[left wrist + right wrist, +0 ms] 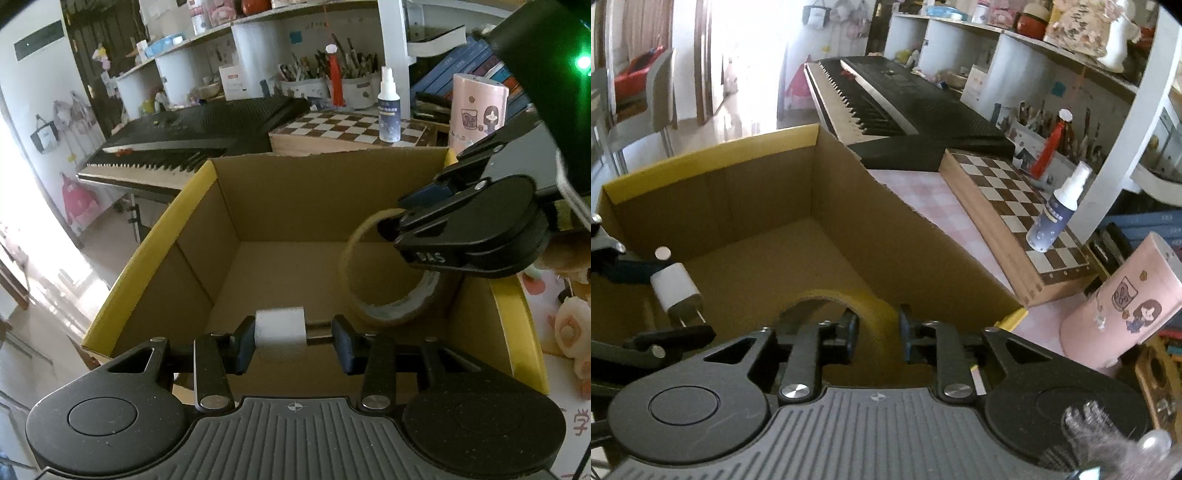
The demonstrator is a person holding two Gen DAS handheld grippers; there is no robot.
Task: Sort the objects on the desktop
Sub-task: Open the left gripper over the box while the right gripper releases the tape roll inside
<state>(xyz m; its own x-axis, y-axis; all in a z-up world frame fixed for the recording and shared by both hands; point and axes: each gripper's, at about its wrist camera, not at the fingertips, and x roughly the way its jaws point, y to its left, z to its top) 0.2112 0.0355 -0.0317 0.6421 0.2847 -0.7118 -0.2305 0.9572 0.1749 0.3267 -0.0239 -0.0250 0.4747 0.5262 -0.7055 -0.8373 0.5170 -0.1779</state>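
Observation:
An open cardboard box (295, 199) with yellow-edged flaps fills both views (713, 199). My left gripper (293, 341) hangs over its near side, shut on a white plug charger (279, 328): the body sits against one pad and the prongs against the other. From the right wrist view the charger (675, 288) shows at the left. My right gripper (877, 332) reaches in from the right (400, 212) with its jaws a little apart, astride the wall of a yellowish tape roll (384, 280). The roll (875, 310) stands on edge low in the box, by its right wall.
Behind the box lie a black electronic keyboard (192, 133) and a wooden chessboard (1015, 206) with a spray bottle (1056, 214) on it. A pink cylinder (1123, 306) stands at the right, with books (469, 66) behind it and plush toys (569, 325) beside it.

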